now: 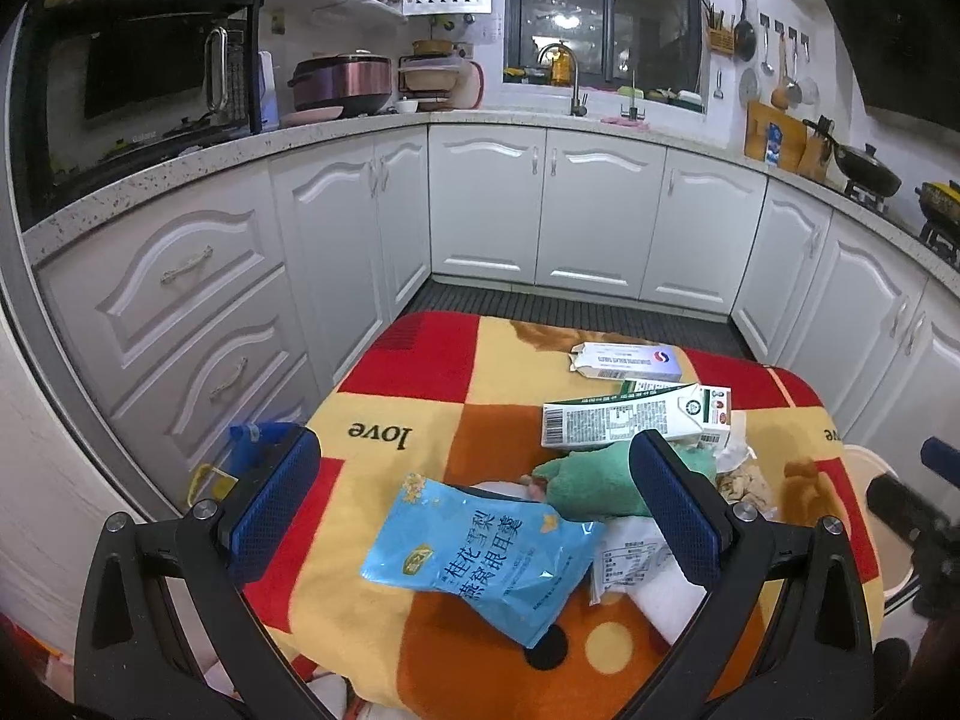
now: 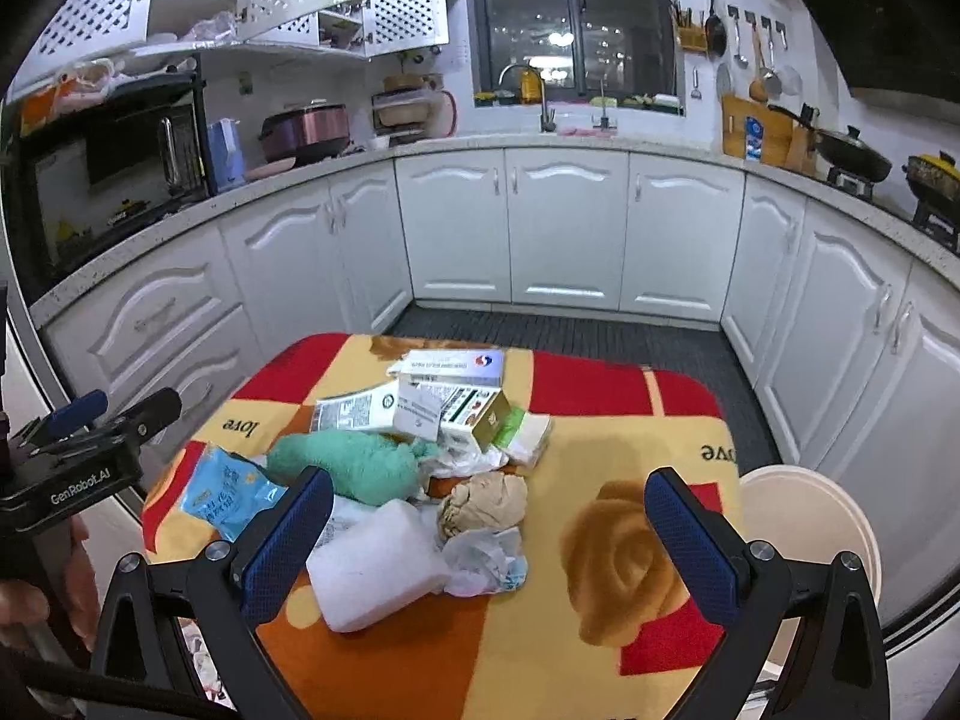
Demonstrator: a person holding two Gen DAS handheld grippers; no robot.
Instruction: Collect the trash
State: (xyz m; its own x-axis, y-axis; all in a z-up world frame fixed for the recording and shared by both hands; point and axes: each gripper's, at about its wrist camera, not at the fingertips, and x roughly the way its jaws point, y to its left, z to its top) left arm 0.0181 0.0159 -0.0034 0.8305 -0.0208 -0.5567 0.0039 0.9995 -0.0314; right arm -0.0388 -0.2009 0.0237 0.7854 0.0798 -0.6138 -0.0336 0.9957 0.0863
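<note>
both grippers, left (image 1: 474,516) and right (image 2: 489,546), spread empty above table trash (image 2: 414,480); likely next: left descends onto blue packet (image 1: 480,564), bin (image 2: 804,516) right.

Bench (image 2: 630,396), blanket-covered: blue snack pouch (image 2: 225,495) at left edge; green cloth (image 2: 348,465), white foam block (image 2: 372,570), crumpled brown paper (image 2: 483,504), flattened cartons (image 2: 444,405) mid-bench toward far edge.
</note>
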